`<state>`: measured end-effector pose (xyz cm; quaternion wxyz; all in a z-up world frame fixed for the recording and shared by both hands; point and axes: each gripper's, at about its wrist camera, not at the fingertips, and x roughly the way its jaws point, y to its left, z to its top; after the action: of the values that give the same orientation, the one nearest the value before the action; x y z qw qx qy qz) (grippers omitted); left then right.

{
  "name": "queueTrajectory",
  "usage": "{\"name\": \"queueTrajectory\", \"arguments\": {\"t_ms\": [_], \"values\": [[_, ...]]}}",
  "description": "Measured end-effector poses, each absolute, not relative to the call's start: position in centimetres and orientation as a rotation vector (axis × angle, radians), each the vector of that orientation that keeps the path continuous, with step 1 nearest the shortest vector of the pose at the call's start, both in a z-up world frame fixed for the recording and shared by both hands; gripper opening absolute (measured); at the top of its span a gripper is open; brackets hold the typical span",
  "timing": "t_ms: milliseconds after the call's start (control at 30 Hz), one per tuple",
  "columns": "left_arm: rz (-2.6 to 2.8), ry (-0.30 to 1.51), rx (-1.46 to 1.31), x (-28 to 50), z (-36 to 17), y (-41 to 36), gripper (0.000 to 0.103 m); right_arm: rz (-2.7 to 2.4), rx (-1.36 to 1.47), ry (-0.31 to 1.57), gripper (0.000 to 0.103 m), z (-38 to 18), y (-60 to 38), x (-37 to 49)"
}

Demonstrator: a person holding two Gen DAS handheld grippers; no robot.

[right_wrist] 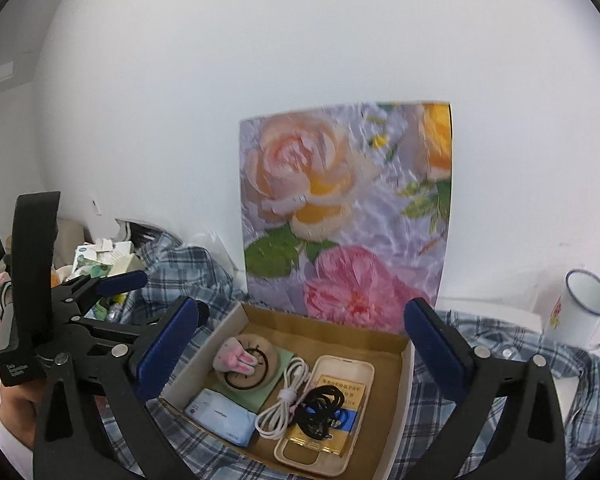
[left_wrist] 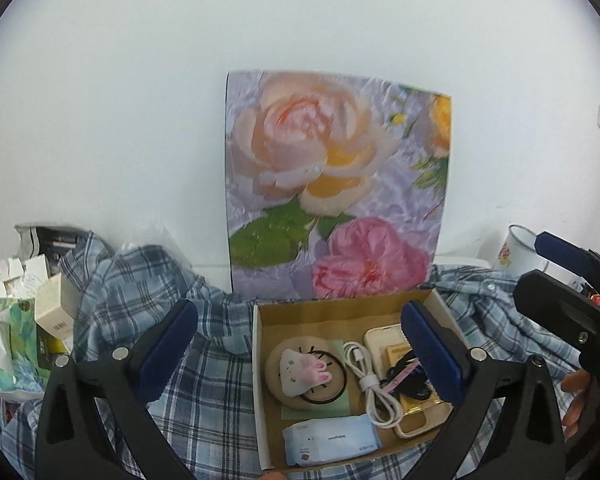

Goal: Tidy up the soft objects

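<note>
Left gripper: jaws wide apart, nothing between the blue pads; it hangs above the plaid cloth and the box's left side.
Right gripper: jaws spread wide, empty, poised over the box.
Cardboard box: open-topped, resting on the plaid cloth, in front of the flower picture that leans on the white wall.
Round beige cushion: in the box's left part, with a small pink-and-white bunny plush and a black hair tie on top.
Wipes pack: light blue, at the box's near edge, just beside the cushion.
White cable: coiled, in the middle of the box.
Phone case: cream, in the right part, black cord lying across it.
Enamel mug: right of the box, well apart.
Clutter of small boxes: far left.
</note>
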<state>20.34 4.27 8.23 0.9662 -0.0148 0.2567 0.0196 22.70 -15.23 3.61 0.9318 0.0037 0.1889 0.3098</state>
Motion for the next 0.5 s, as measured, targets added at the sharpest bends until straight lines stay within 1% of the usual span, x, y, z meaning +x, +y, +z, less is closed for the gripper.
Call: {"name": "queueTrajectory", "arguments": {"t_ms": [133,267,500], "values": [[0.051,0.504,-0.011,19.1,10.0,3.9,0.103,0.636,-0.002,0.349,0.103,5.3,-15.4,21.2],[0.045,0.445,-0.013,17.0,12.5,3.8,0.103,0.575,-0.014,0.328,0.103,7.0,-15.8,19.8],[0.024,0.347,-0.046,13.3,16.3,3.6,0.103,0.603,0.017,0.228,0.103,10.3,-17.5,16.5]]}}
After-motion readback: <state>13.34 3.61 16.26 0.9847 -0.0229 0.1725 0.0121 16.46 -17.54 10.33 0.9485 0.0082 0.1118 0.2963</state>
